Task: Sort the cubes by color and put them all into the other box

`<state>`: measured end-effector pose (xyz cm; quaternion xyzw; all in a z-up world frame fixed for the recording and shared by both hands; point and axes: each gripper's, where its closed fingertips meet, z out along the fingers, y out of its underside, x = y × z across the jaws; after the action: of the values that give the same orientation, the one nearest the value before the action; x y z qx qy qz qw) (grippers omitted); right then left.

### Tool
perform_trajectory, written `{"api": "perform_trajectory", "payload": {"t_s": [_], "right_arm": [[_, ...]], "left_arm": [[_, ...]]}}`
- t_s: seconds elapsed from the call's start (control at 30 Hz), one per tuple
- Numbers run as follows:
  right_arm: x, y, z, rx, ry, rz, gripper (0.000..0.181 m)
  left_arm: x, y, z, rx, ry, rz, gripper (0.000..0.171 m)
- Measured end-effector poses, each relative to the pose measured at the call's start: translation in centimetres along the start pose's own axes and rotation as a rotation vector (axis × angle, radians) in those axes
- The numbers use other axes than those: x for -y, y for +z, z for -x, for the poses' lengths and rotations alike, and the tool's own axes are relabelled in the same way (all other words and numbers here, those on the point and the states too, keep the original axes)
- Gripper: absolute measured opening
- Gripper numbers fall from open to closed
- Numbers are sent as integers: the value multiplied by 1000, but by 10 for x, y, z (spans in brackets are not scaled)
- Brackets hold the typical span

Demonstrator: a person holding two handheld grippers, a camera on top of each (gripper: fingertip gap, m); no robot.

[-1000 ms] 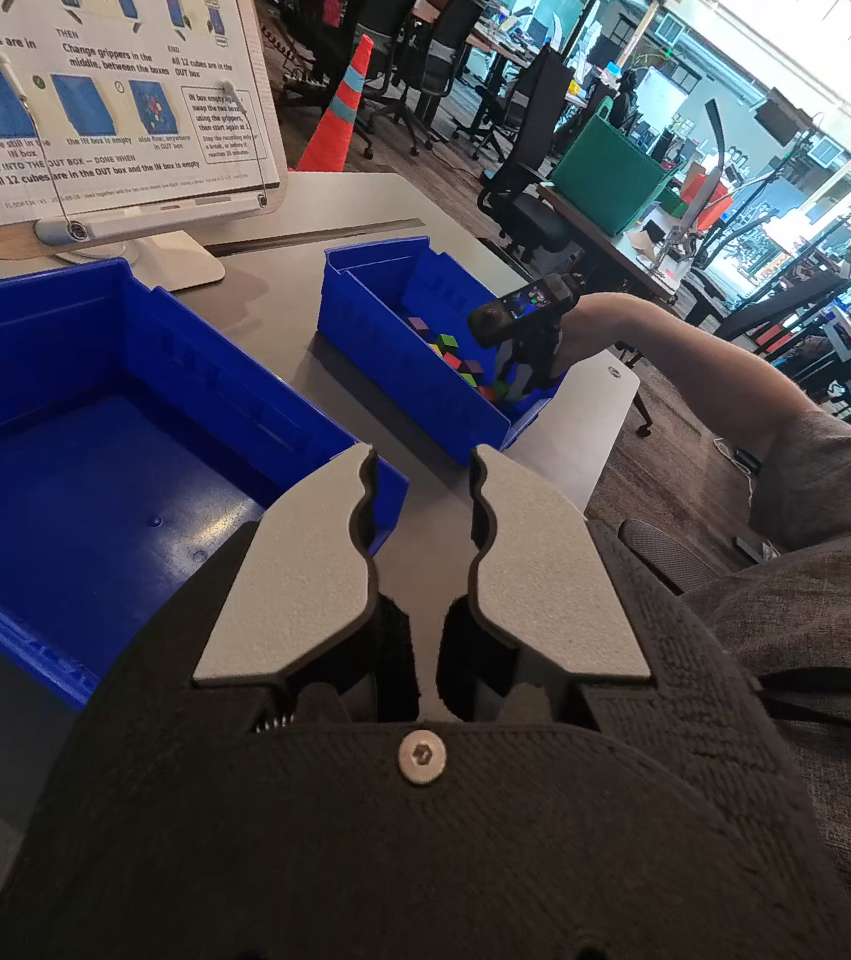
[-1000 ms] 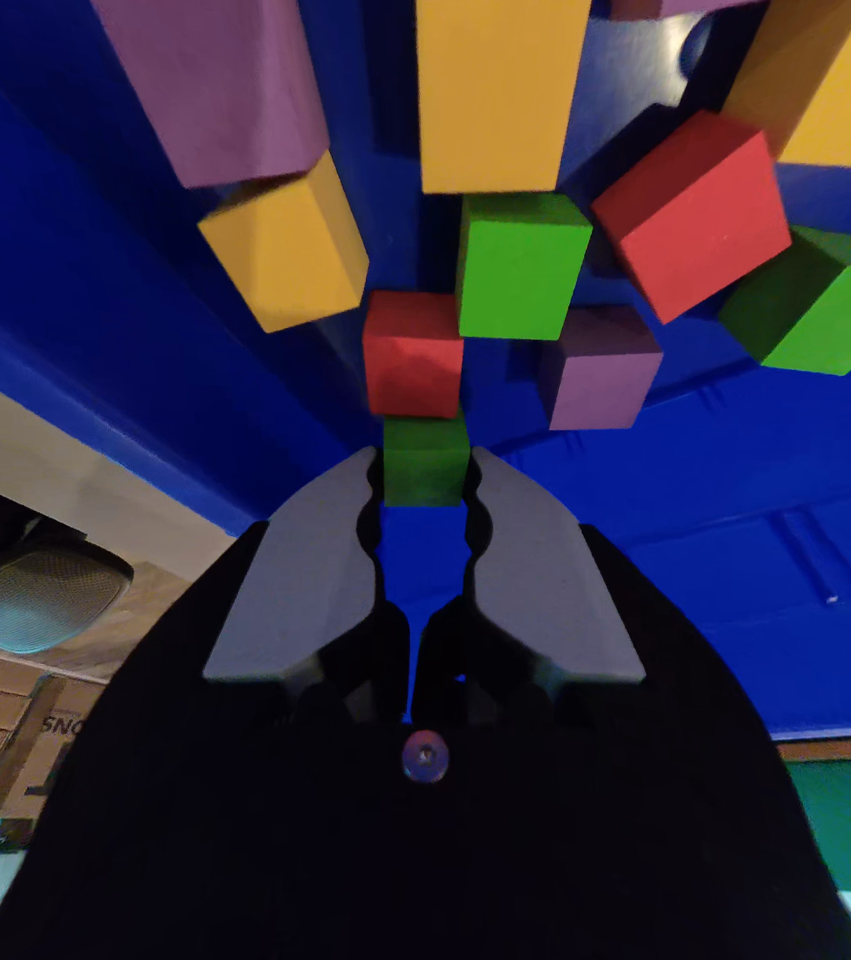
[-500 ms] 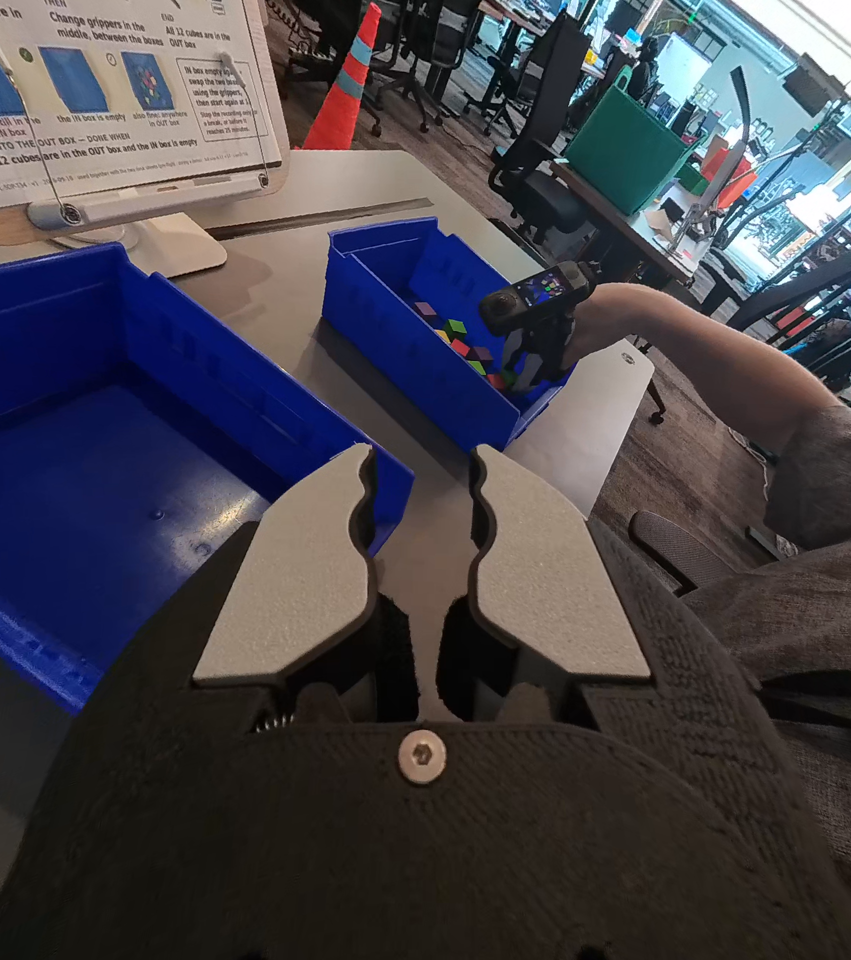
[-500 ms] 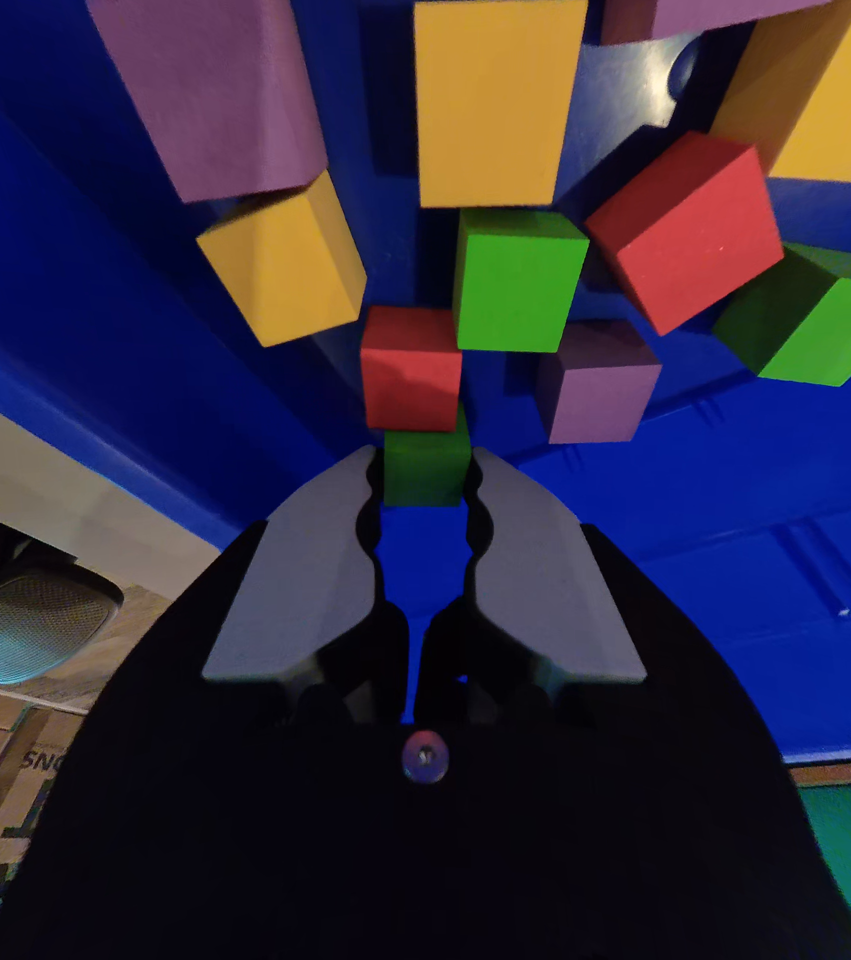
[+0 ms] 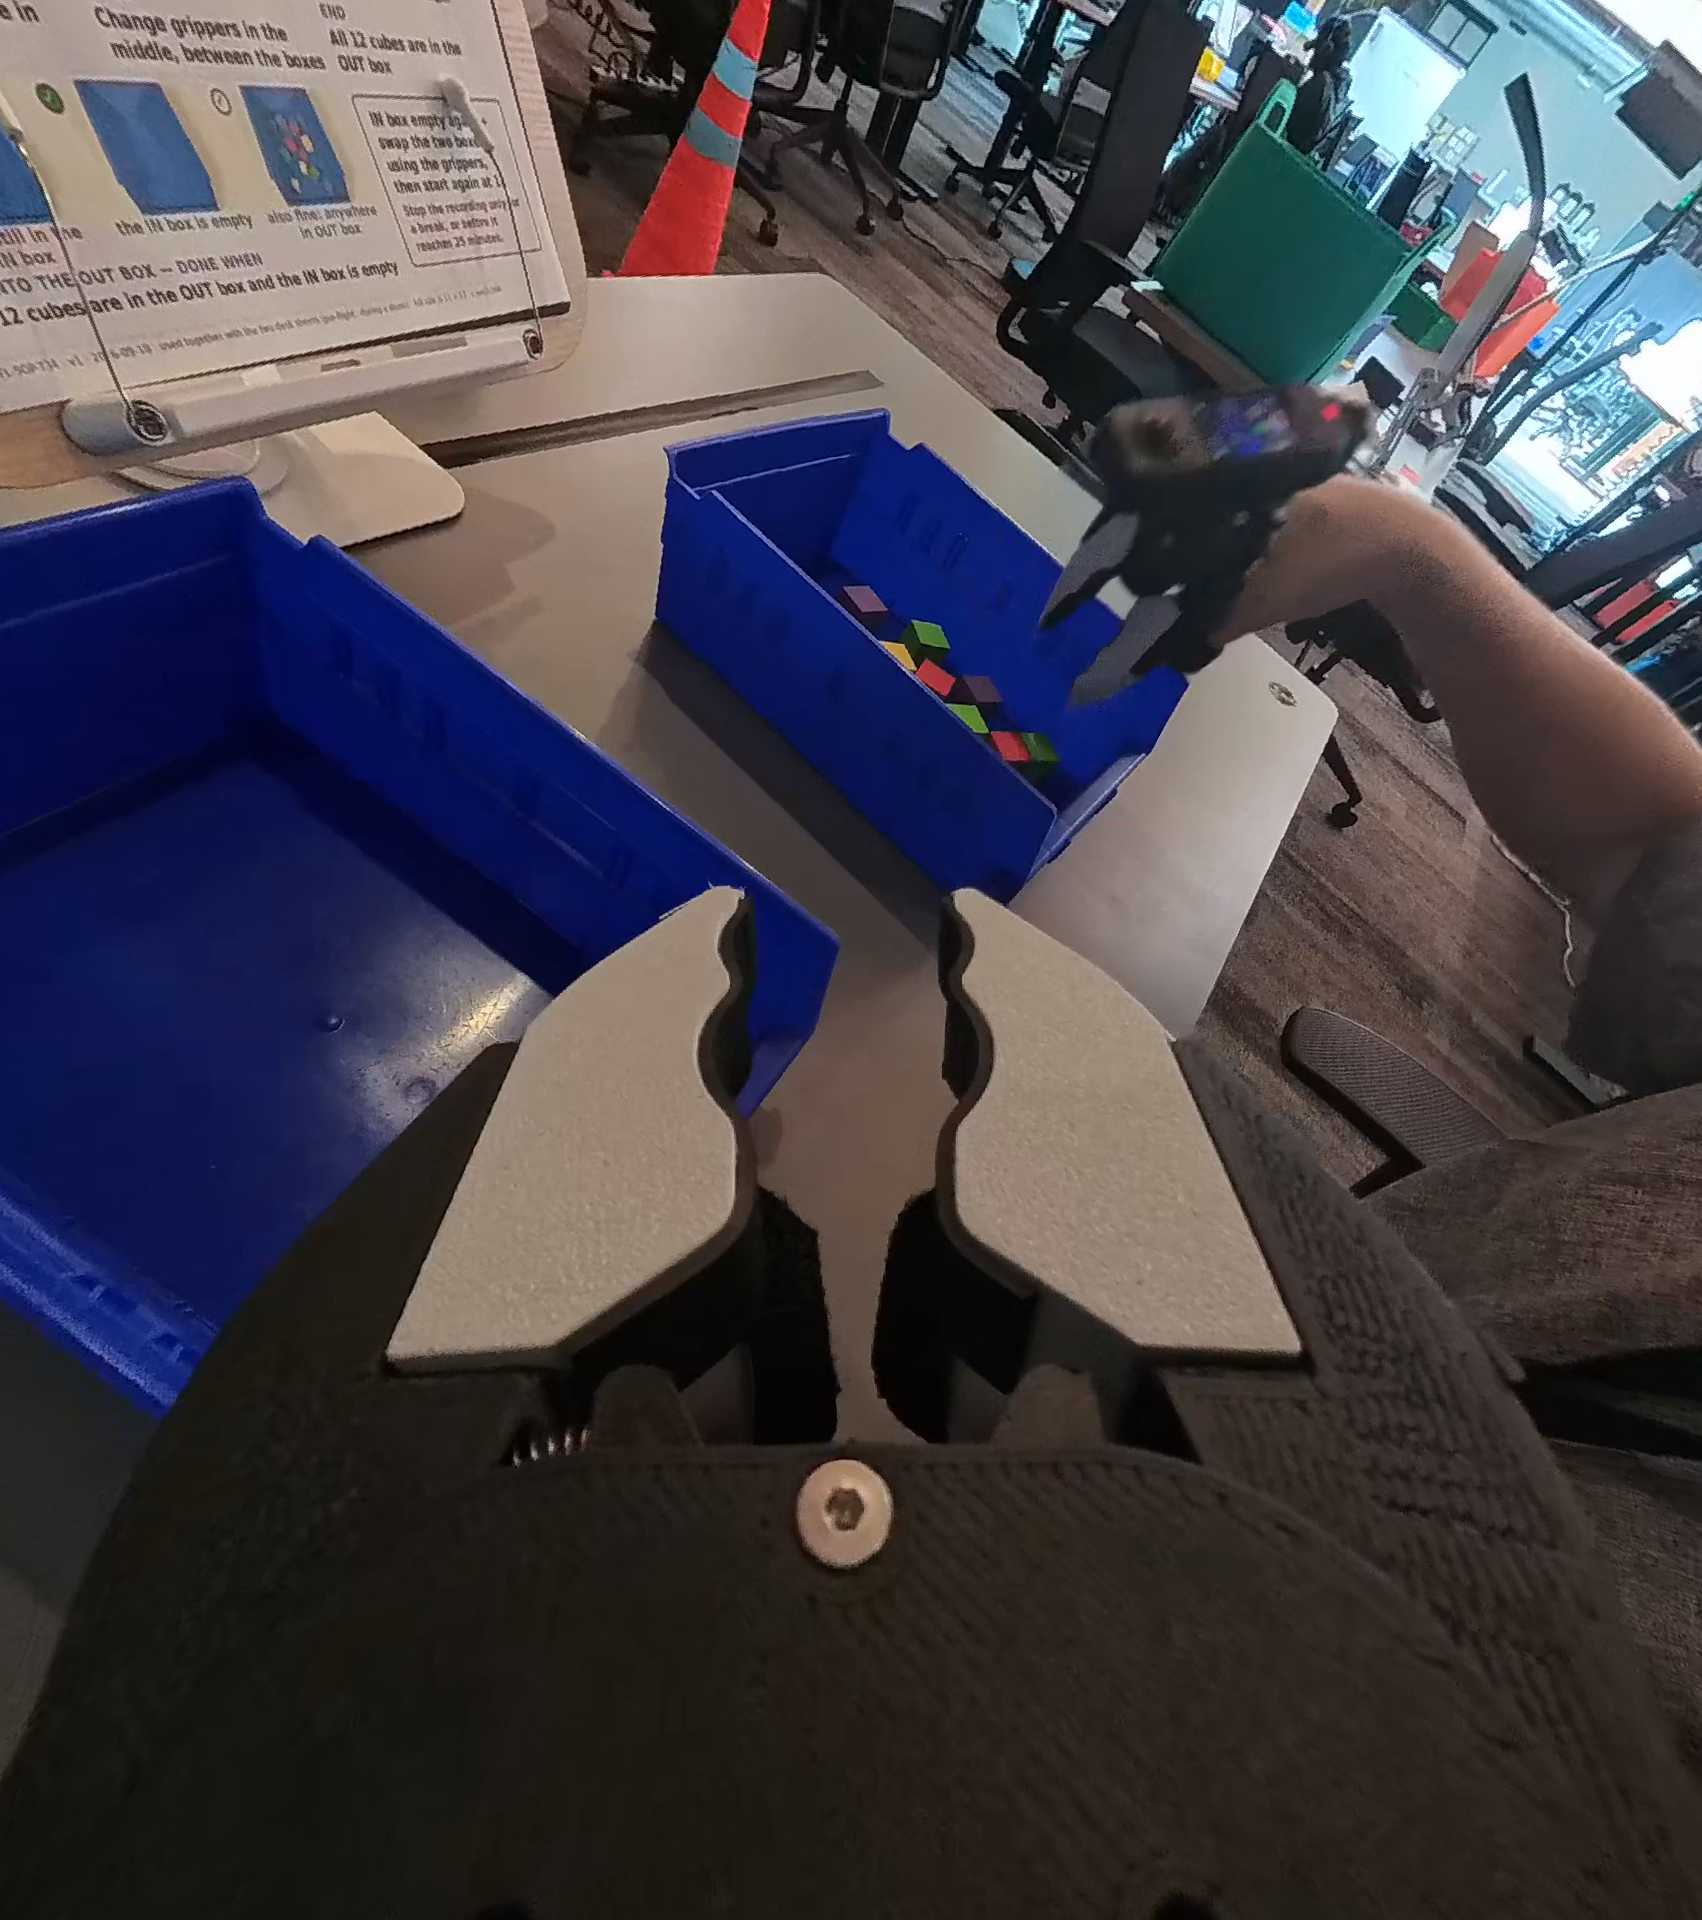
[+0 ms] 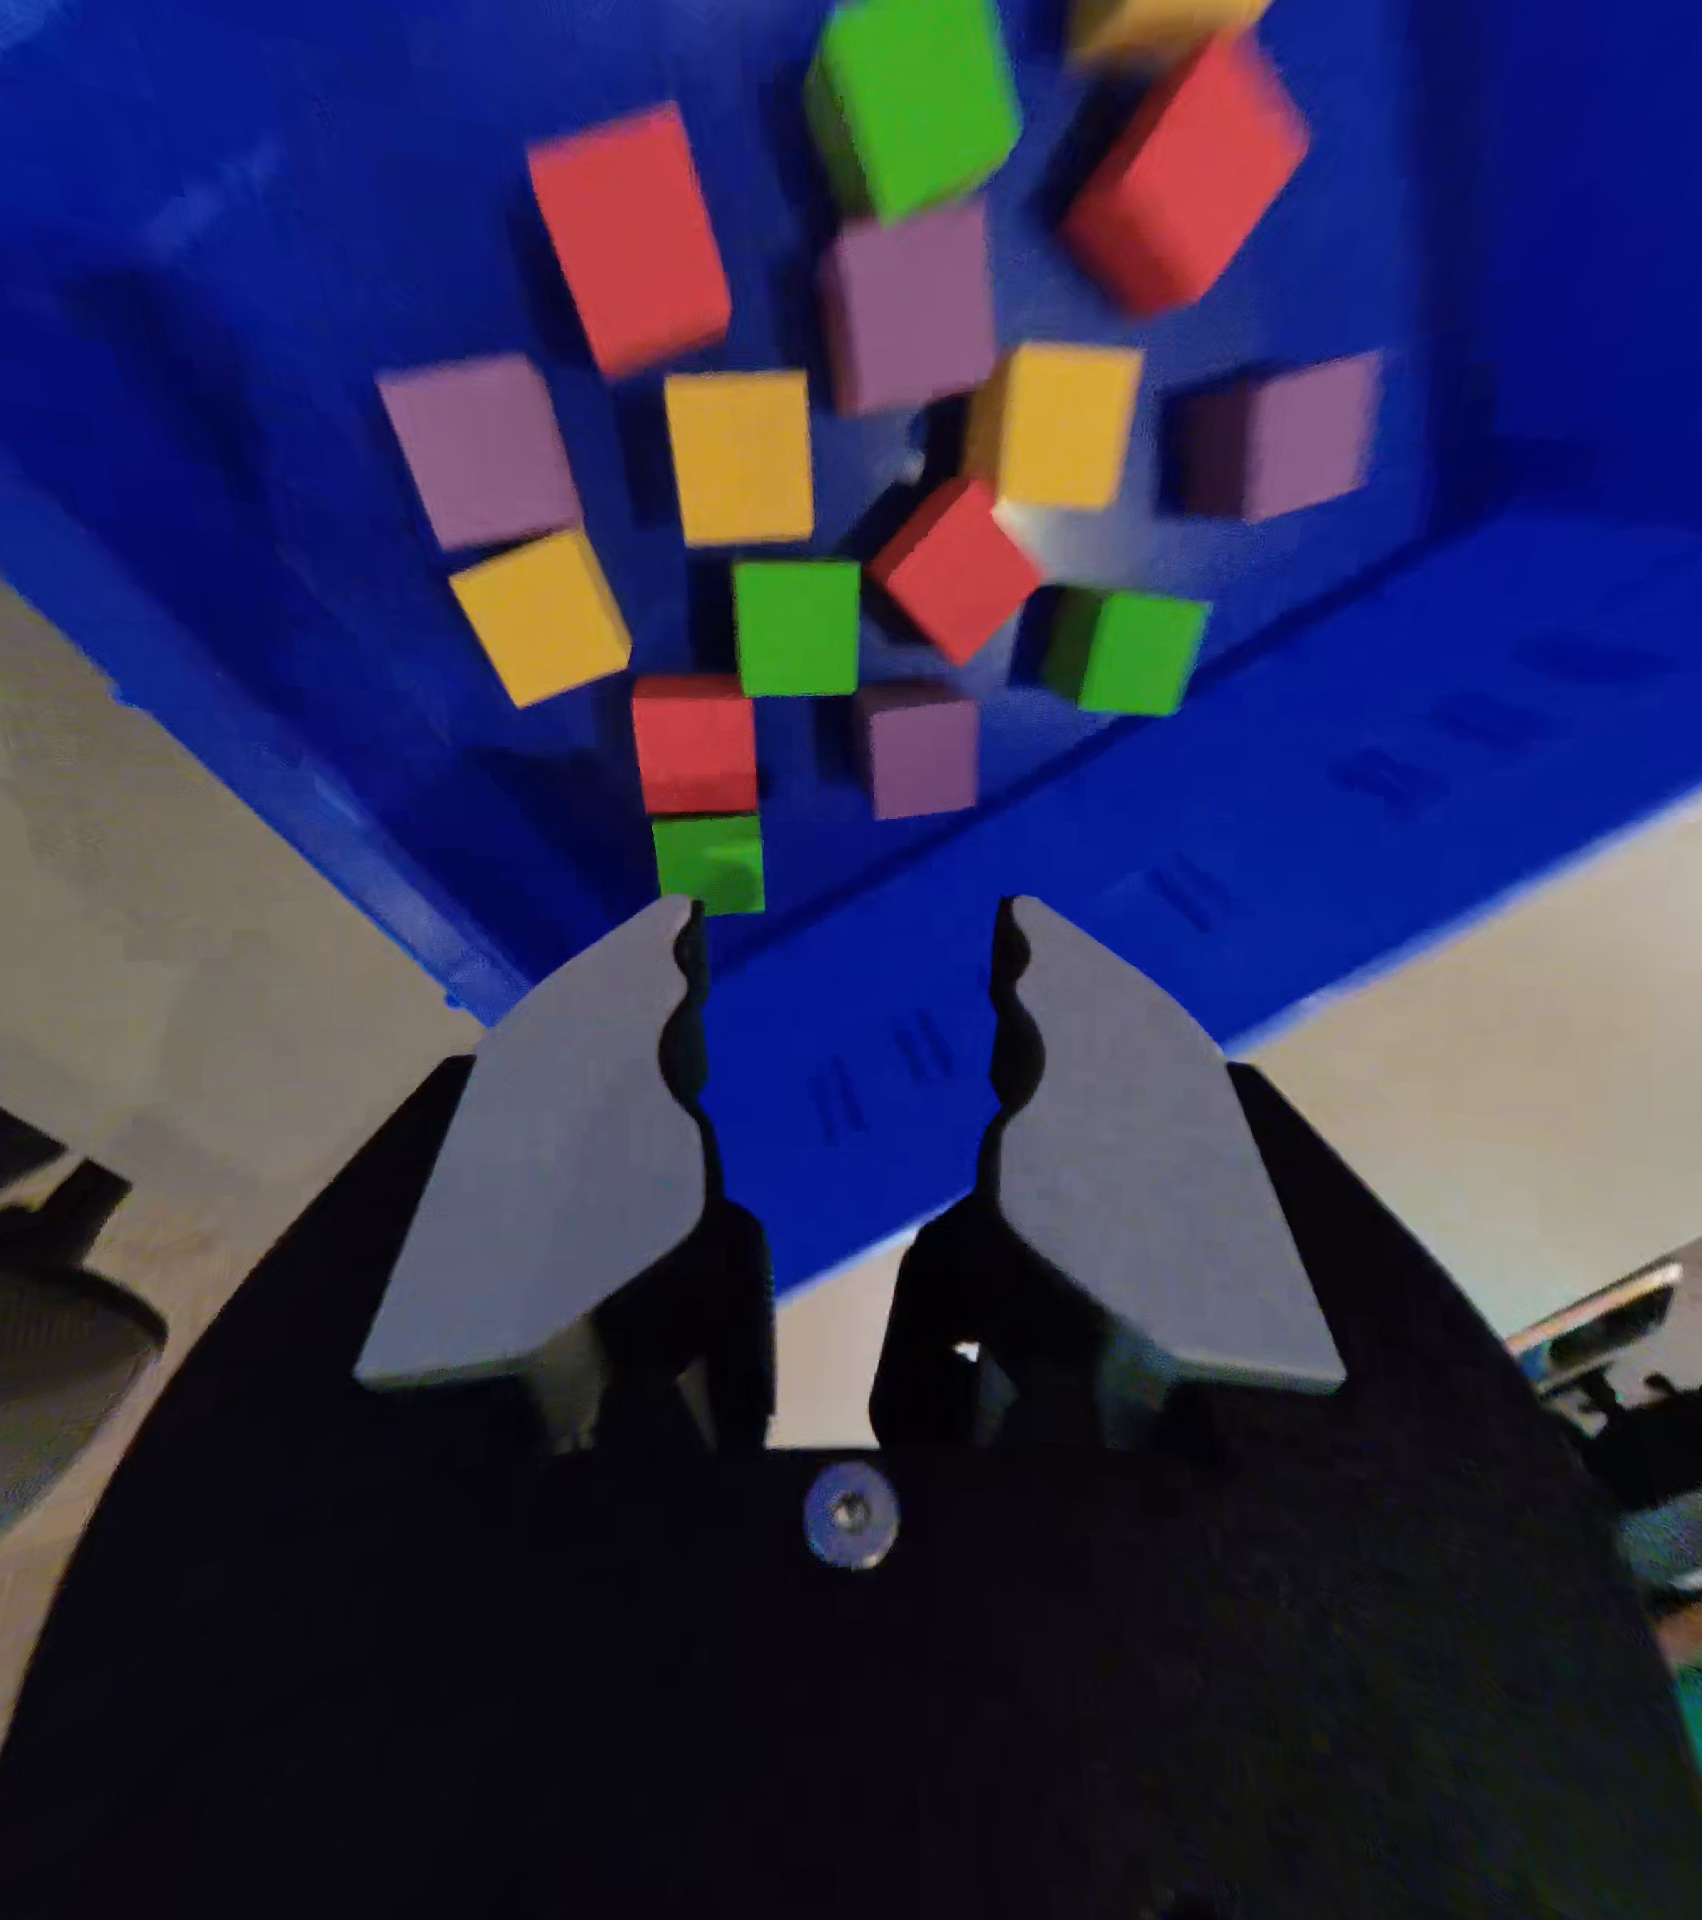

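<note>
above the smaller blue plastic bin (image 6: 1449,831), the right hand-held gripper (image 6: 852,914) hangs with its jaws spread wide and nothing between them. a green foam cube (image 6: 712,862) lies just past its left fingertip, touching a red cube (image 6: 696,743) behind it; purple, yellow, red and green cubes are scattered over the rest of the bin floor, blurred by motion. seen from the left wrist view, that gripper sits clear of the bin's near end, a person's bare forearm (image 5: 1553,707) behind it.

the left hand-held gripper (image 5: 842,920) hovers over the grey desk (image 5: 556,582) between the two bins, jaws partly open and empty, its left finger (image 5: 608,1132) beside the corner of the large blue plastic bin (image 5: 514,727), which holds nothing. a printed instruction sheet on a stand (image 5: 203,187) stands behind that bin, and an orange traffic cone (image 5: 691,166) on the floor beyond.
</note>
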<state>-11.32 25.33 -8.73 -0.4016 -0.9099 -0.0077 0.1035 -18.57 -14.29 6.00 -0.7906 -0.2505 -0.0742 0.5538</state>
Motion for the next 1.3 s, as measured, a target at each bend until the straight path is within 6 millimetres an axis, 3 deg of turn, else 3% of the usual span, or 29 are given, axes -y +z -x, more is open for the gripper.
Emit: {"api": "perform_trajectory", "payload": {"t_s": [0.1, 0.23, 0.4, 0.47, 0.53, 0.7, 0.83, 0.93, 1.07, 1.17, 1.3], "right_arm": [[15, -38, -7, -138, 14, -198, 52], [23, -76, -3, -318, 46, -425, 52], [28, -103, 23, -452, 193, -755, 42], [34, -101, 45, -400, 304, -935, 38], [30, -90, 55, -431, 374, -984, 39], [18, -75, 58, -468, 482, -1060, 49], [10, -76, 54, -421, 595, -1157, 53], [-1, -80, 51, -445, 660, -1192, 52], [-11, -78, 61, -439, 696, -1206, 52], [-14, -68, 74, -449, 656, -1172, 48], [-11, -64, 94, -468, 615, -1180, 40]], "left_arm": [[2, 0, 0, 2, 2, -12, 34], [6, 1, 2, 0, -6, -42, 35], [18, 3, -5, 14, 40, -113, 34], [25, 3, -8, 30, 57, -169, 32], [31, 3, -7, 53, 59, -232, 29], [32, 2, -3, 77, 27, -355, 27], [25, -19, 9, 324, 92, -468, 23], [19, -30, 11, 478, 168, -539, 44], [4, -19, 5, 471, 166, -544, 78], [-14, -17, 7, 492, 151, -529, 90], [-32, -35, 16, 599, 153, -525, 105]]}}
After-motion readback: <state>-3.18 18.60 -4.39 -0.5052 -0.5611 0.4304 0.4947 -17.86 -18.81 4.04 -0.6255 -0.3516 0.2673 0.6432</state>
